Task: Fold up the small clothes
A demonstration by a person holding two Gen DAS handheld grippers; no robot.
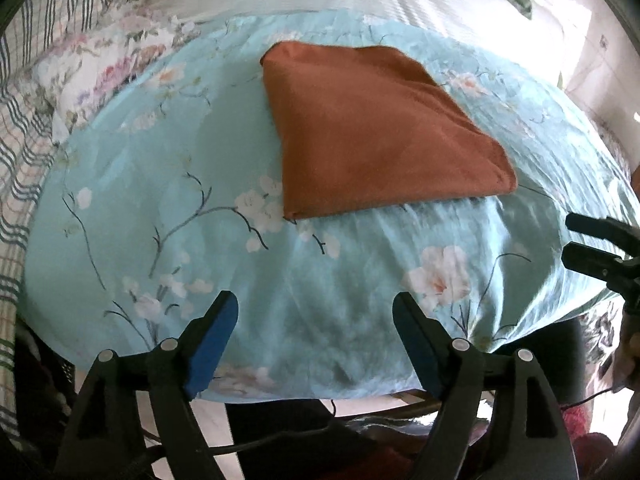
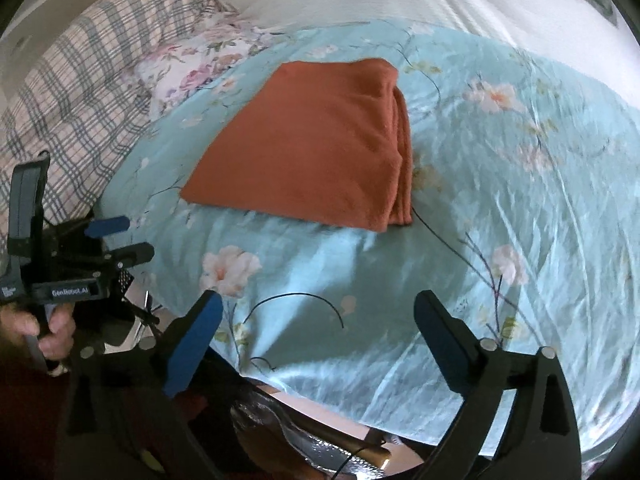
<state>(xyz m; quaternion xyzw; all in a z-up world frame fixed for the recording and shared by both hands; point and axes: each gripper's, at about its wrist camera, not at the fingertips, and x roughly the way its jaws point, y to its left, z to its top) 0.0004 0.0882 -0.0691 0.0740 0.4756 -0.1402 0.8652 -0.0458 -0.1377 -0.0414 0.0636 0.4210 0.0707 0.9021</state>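
Now I see the rust-orange cloth (image 1: pixel 384 128) lying folded into a neat stacked rectangle on the pale blue floral cover (image 1: pixel 168 152), well away from both tools. My left gripper (image 1: pixel 316 340) and right gripper (image 2: pixel 318 338) each hang near the cover's front edge, jaws spread wide and holding nothing. My worry: any further nudge could drag the loose layered edge and undo the fold.
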